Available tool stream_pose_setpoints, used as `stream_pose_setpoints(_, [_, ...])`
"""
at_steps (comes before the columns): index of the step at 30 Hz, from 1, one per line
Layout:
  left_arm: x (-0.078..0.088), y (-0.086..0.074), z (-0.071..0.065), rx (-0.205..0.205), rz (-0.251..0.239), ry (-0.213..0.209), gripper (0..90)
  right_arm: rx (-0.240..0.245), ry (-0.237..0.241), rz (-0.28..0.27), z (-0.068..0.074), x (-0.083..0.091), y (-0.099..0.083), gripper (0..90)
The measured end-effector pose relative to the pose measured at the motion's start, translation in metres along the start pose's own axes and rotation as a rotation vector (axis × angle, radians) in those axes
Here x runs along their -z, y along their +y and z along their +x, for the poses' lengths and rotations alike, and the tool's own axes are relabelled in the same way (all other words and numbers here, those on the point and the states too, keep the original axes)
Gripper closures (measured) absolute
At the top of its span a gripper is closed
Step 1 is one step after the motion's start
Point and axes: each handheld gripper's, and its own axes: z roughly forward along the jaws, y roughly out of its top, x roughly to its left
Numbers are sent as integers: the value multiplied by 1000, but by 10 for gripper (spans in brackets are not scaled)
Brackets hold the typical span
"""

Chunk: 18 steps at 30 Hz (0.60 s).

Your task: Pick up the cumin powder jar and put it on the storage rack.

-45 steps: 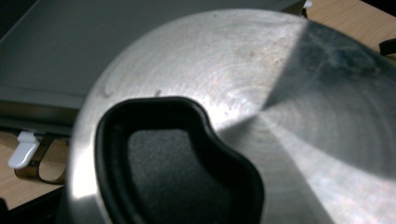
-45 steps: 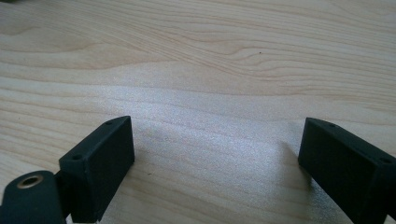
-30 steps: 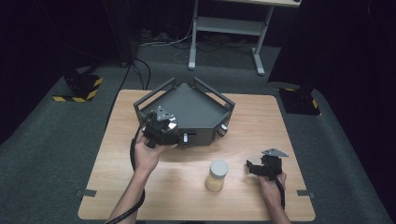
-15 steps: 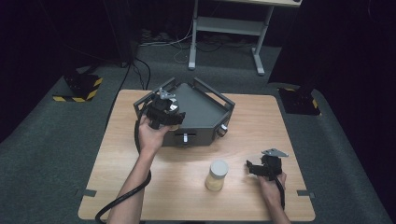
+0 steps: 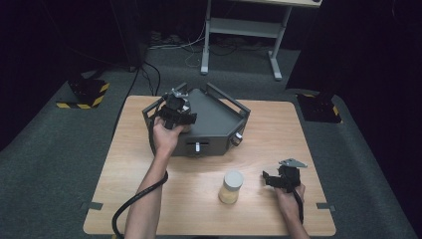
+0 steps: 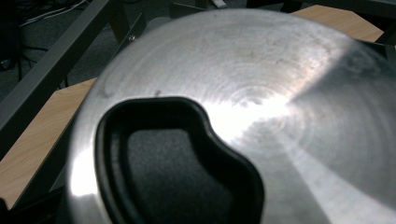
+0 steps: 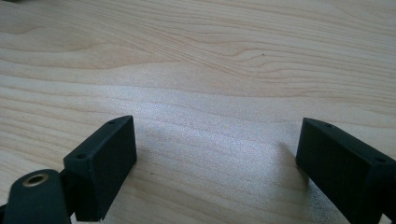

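Motion came from the left gripper (image 5: 175,110): clamped on a round brushed-steel lid (image 6: 261,107), it carried this from the near edge of the dark grey metal tray (image 5: 224,119) toward its far left corner. The right gripper (image 7: 215,168) rested apart on the wooden table (image 5: 259,144), beside the yellow-filled jar (image 5: 231,186).

A silver lid (image 6: 261,93) with black handle (image 6: 173,158), dark grey tray (image 5: 219,119), pale wood table (image 5: 308,129).

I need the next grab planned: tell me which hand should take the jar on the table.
Right. The right gripper is open and empty, low over the table right beside the jar. The left gripper is shut on a metal lid at the grey frame, farther off.
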Motion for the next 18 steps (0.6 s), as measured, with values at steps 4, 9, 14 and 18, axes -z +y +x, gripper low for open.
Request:
stream_pose_setpoints(4, [-5,1,-1,-7,2,4,314,0,0,0,0,0,0,114])
stream_pose_setpoints(9, [-12,-1,0,-8,1,-1,314,-1,0,0,0,0,0,114])
stream_pose_setpoints(14, [-17,-6,1,5,-4,-3,314,0,0,0,0,0,0,115])
stream_pose_setpoints(18, [-19,-8,0,-1,-1,4,314,1,0,-1,0,0,0,119])
